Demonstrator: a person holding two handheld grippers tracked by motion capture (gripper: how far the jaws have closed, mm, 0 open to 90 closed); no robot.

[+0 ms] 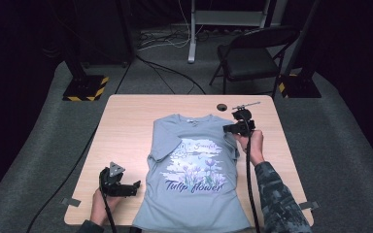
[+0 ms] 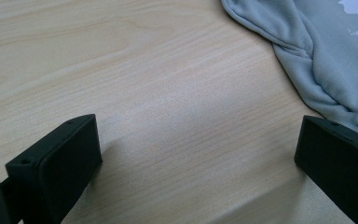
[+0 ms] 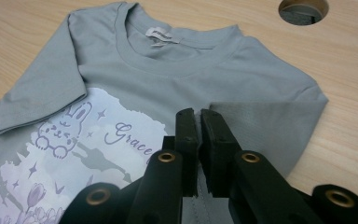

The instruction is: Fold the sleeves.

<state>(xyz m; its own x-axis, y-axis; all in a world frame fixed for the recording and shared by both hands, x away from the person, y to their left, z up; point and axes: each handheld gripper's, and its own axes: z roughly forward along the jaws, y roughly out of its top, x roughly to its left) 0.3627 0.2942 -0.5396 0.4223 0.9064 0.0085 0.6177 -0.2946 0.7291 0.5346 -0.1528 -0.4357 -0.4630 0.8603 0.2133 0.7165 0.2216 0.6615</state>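
A grey T-shirt lies face up in the middle of a wooden table, collar toward the far edge and hem hanging just over the near edge. Its print shows purple tulips, a small rabbit and script lettering. The shirt's left sleeve is tucked in against the body, its bunched fold showing in the left gripper view at the upper right.

The right gripper sits over the shirt's far right shoulder, held by a hand in a camouflage sleeve that comes in from the near right. In the right gripper view its jaws are pressed together on the edge of the right sleeve, which is folded inward over the chest so that its underside faces up. The cloth runs down between the two pads. The collar label lies beyond, and a round hole in the tabletop sits at the far right.

The left gripper rests low over bare wood at the near left, just beside the shirt's left side, held by the other hand. Its jaws stand wide apart with nothing between them but tabletop; the right-hand jaw in its own view sits just at the shirt's edge, and whether it touches the cloth cannot be told.

A folding chair stands on the floor beyond the table.
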